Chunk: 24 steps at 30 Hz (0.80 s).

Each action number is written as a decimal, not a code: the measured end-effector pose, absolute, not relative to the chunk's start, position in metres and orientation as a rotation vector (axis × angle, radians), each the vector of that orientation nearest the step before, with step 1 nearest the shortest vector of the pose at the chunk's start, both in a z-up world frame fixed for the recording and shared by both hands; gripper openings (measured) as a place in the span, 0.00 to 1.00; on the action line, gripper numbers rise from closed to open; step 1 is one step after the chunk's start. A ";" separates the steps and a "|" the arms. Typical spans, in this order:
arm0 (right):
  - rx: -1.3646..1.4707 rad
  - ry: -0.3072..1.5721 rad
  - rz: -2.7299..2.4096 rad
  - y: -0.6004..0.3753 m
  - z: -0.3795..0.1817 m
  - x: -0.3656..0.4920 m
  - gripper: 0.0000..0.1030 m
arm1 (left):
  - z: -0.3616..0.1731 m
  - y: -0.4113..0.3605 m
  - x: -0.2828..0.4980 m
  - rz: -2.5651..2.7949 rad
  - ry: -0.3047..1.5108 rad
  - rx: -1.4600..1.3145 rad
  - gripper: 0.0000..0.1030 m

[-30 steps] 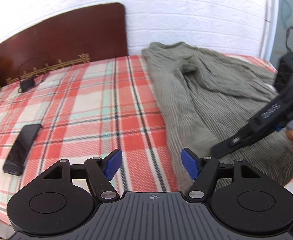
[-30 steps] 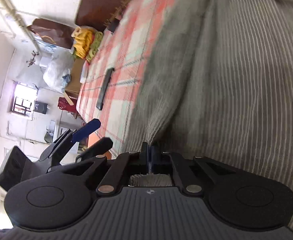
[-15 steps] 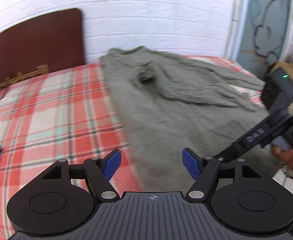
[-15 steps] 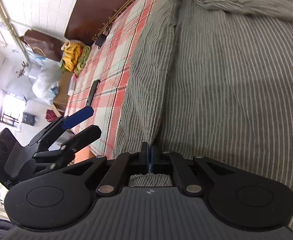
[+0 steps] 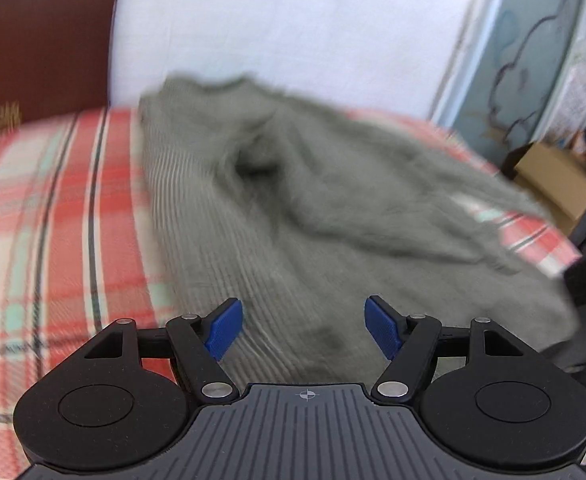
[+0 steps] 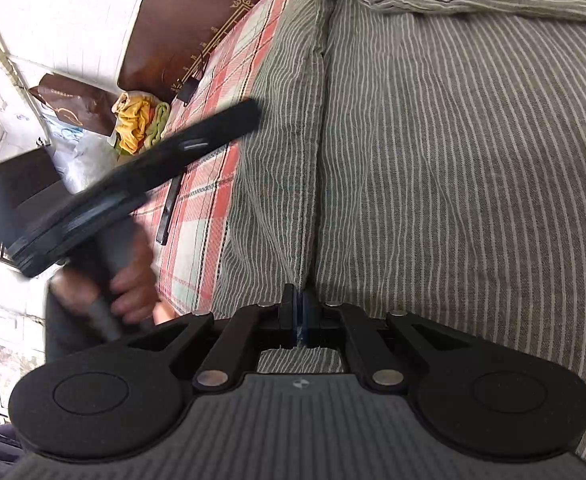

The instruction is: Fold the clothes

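A grey-green striped shirt lies spread on the plaid bed, blurred in the left wrist view. Over its near hem my left gripper hangs open, blue pads wide apart with nothing between them. In the right wrist view the same striped shirt fills the frame. There my right gripper is shut on the shirt's near edge, and a fold of cloth rises from the pinch. The left gripper crosses that view at the left, blurred, held by a hand.
The red plaid bedsheet runs left of the shirt to a dark wooden headboard. A black phone and a charger lie on the sheet. A cardboard box stands off the bed at right.
The left gripper has swung right, from the plaid sheet to over the shirt's hem, still open. The right gripper stays clamped on the shirt edge, its view turning slightly.
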State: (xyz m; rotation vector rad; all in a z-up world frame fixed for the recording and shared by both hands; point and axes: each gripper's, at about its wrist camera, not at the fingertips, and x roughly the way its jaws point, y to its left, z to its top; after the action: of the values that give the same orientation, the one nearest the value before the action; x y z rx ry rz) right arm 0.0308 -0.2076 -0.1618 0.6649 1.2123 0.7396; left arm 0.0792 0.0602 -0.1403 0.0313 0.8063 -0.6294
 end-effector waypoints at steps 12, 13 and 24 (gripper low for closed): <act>0.624 1.045 0.713 -0.231 -0.120 0.042 0.29 | -0.111 0.065 0.080 -0.618 0.651 0.173 0.79; 0.601 1.014 0.698 -0.233 -0.115 0.044 0.29 | -0.107 0.066 0.087 -0.599 0.647 0.144 0.78; 0.425 0.818 0.288 -0.304 -0.096 0.074 0.51 | -0.121 0.030 0.157 -0.479 0.659 0.217 0.63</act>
State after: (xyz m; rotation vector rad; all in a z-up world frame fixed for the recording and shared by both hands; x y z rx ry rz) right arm 0.0743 -0.3040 -0.0959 0.4249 0.8184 0.2881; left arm 0.1565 0.0299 -0.1211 0.2170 0.6594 -0.4787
